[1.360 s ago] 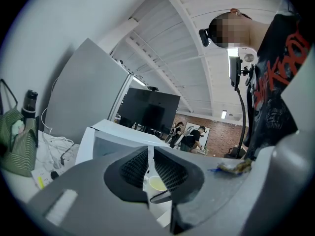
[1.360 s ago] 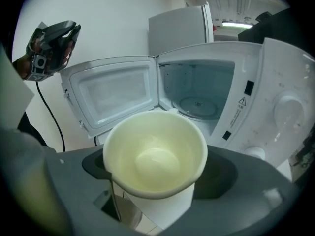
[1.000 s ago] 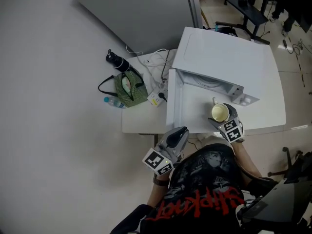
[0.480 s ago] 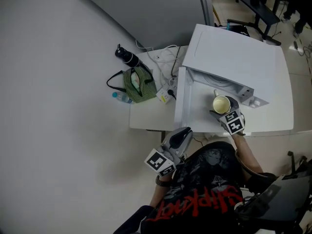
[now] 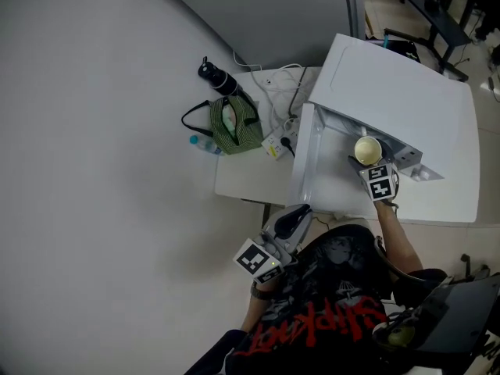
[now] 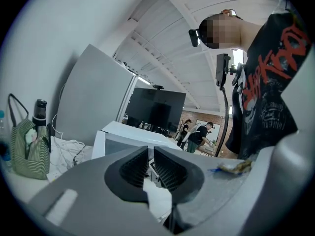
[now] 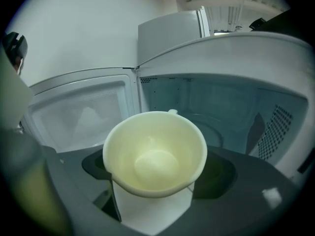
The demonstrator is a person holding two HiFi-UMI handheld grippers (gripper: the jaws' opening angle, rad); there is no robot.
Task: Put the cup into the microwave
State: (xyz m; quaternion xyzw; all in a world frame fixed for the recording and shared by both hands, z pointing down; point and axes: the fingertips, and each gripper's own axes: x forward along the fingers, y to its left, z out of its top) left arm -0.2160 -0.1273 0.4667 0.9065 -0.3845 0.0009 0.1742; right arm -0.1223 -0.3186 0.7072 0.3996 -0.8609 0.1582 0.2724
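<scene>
A pale yellow cup (image 5: 367, 148) is held upright by my right gripper (image 5: 373, 166), whose jaws are shut on its sides. It hangs just at the mouth of the white microwave (image 5: 406, 100), over the sill. The door (image 5: 303, 158) stands swung open to the left. In the right gripper view the cup (image 7: 155, 154) is empty, and behind it lie the lit cavity (image 7: 246, 107) and glass turntable (image 7: 209, 129). My left gripper (image 5: 293, 219) stays low by the person's body, in front of the table, shut on nothing (image 6: 150, 168).
On the white table (image 5: 250, 182) left of the microwave lie a green striped bag (image 5: 234, 125), a black bottle (image 5: 215, 76), a small water bottle (image 5: 205, 143) and a power strip with cables (image 5: 277, 143). A grey panel (image 5: 273, 14) stands behind.
My right gripper has carried the cup forward from in front of the microwave to its opening. The left gripper has stayed where it was.
</scene>
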